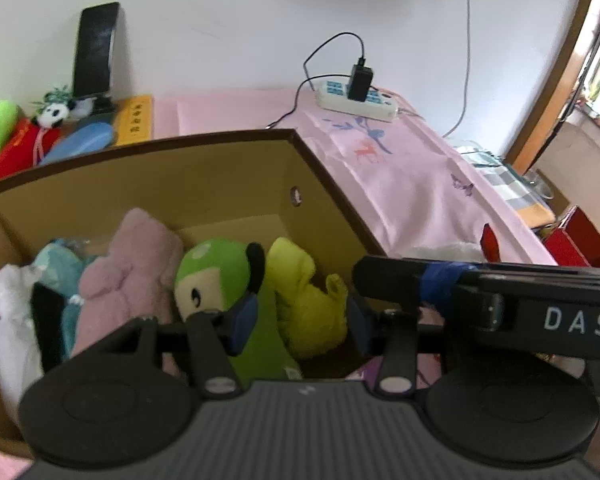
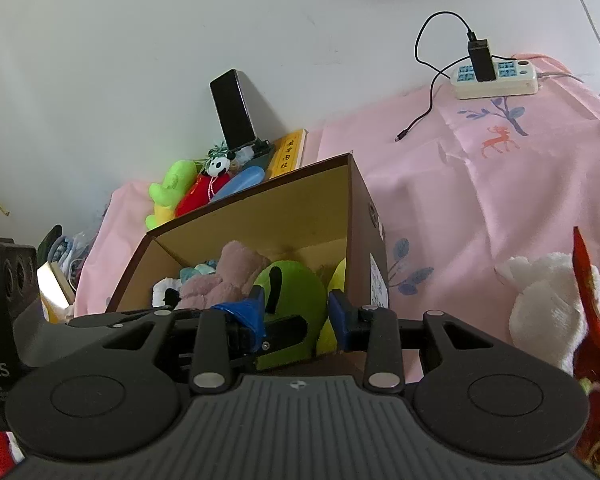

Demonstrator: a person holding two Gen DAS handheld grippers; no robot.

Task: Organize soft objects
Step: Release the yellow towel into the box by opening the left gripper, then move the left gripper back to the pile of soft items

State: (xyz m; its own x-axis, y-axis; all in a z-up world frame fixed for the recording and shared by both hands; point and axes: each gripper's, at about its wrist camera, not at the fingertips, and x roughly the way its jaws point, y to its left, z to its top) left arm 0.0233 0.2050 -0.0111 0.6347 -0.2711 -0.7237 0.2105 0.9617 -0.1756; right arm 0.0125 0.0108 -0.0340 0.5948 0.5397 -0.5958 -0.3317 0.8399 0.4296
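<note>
Both grippers are raised over the near rim of an open cardboard box (image 1: pixel 228 176) standing on a pink cloth (image 1: pixel 412 184). The left gripper (image 1: pixel 302 320) has its blue pads parted with nothing pressed between them; the green plush toy (image 1: pixel 216 276) and yellow plush toy (image 1: pixel 304 300) seen through the gap lie below, inside the box. The right gripper (image 2: pixel 296 316) likewise stands with pads apart and empty; part of the left gripper's black body crosses in front of its gap, so the space is only partly visible. Box contents, left to right in the left wrist view: a white soft item (image 1: pixel 10 320), cut off by the box wall and the gripper body; a teal soft item (image 1: pixel 60 264), mostly buried; a pink plush toy (image 1: pixel 136 272); then the green and yellow toys. The box floor is largely covered. Outside the box, a white plush toy (image 2: pixel 540 304) lies on the cloth at the right, overlapped by a red object whose nature cannot be made out, and cut off at the frame edge. Behind the box, against the wall, sit a lime green plush (image 2: pixel 172 188), a red item and a small panda toy (image 2: pixel 219 166), their lower parts hidden by the box rim. A dark phone (image 2: pixel 234 108) leans on the wall; a power strip (image 2: pixel 496 78) with a black plug sits at the cloth's far end.
</note>
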